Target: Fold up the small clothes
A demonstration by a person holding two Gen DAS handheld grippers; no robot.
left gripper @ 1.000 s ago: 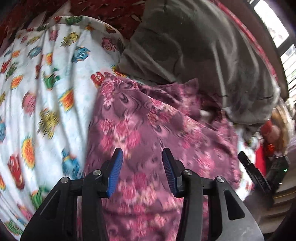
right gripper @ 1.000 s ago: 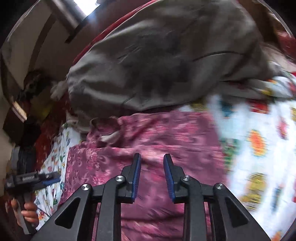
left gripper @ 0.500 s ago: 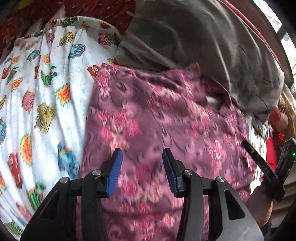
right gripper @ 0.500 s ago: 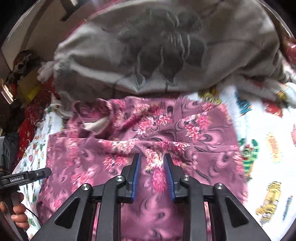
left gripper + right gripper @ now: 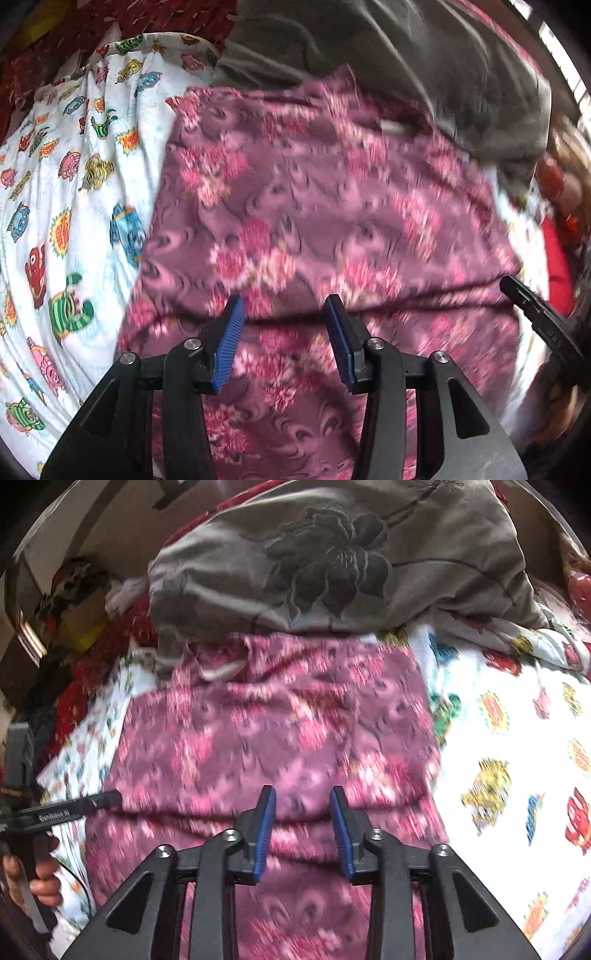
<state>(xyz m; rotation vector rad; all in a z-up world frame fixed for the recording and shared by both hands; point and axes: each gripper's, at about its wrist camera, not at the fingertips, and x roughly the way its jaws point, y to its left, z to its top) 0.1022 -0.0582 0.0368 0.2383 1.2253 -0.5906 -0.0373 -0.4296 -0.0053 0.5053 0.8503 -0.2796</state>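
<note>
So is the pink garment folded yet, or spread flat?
Partly folded: the pink garment shows a fold ridge across it by both open grippers, left and right, on the bedsheet.

A bed carries everything, covered by a white sheet (image 5: 92, 192) printed with bright cartoon figures (suns, fish, striped green creatures). Spread flat on the sheet lies a purple garment (image 5: 314, 221) with pink flowers, a crease running across its near part. Beyond it a grey blanket (image 5: 332, 561) with a dark flower print is heaped, overlapping the garment's far edge.
</note>
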